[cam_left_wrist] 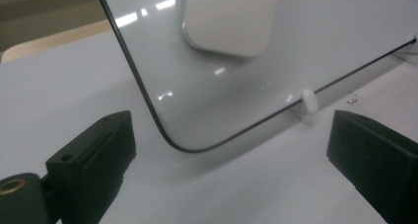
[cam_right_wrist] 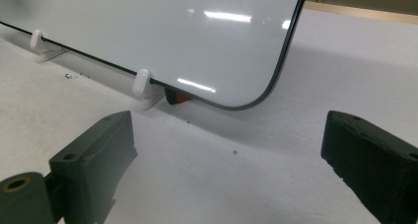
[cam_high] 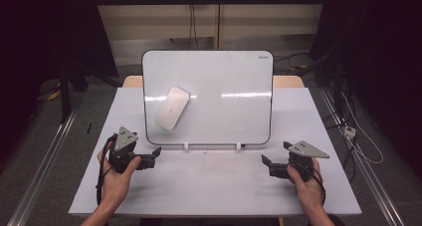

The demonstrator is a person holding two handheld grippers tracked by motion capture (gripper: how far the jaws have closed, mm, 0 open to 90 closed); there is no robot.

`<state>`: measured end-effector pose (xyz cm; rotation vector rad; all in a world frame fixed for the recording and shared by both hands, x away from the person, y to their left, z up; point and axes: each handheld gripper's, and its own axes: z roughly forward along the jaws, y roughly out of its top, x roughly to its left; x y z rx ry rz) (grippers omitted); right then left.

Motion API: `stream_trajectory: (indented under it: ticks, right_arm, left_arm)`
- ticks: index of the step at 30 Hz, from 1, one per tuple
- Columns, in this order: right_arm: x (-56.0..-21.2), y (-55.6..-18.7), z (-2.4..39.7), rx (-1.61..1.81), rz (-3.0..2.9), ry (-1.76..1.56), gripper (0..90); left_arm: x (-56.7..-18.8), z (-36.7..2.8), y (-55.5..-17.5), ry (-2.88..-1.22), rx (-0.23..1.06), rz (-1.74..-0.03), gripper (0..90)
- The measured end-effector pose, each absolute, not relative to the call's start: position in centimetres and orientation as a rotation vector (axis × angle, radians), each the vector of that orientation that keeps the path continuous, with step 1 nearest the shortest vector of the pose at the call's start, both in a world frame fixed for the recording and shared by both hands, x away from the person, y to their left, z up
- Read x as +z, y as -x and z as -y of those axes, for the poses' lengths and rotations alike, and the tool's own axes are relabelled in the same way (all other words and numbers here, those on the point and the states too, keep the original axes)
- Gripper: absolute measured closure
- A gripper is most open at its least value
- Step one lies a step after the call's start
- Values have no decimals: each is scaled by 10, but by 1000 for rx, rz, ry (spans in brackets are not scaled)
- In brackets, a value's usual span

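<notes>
A white whiteboard with a thin black rim leans upright on the grey table, held by two small white clips. A white oval eraser sticks to its left half and also appears in the left gripper view, eraser. My left gripper rests near the board's lower left corner, open and holding nothing. My right gripper sits near the lower right corner, open and holding nothing. Neither touches the board.
Something small, red and black peeks out under the board's bottom edge beside a clip. A wooden surface shows behind the table. Cables lie on the floor at the right, and metal rails run along both sides.
</notes>
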<state>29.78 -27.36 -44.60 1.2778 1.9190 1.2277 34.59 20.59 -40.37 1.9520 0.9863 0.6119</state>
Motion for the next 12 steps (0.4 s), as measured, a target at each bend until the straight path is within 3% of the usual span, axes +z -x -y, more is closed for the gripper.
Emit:
stream_trajectory:
  ticks: [12]
  right_arm:
    - [-446,-297,274,1231,-1921,-1276,58]
  left_arm:
    - [-421,-214,-337,-1904,612,-1036,44]
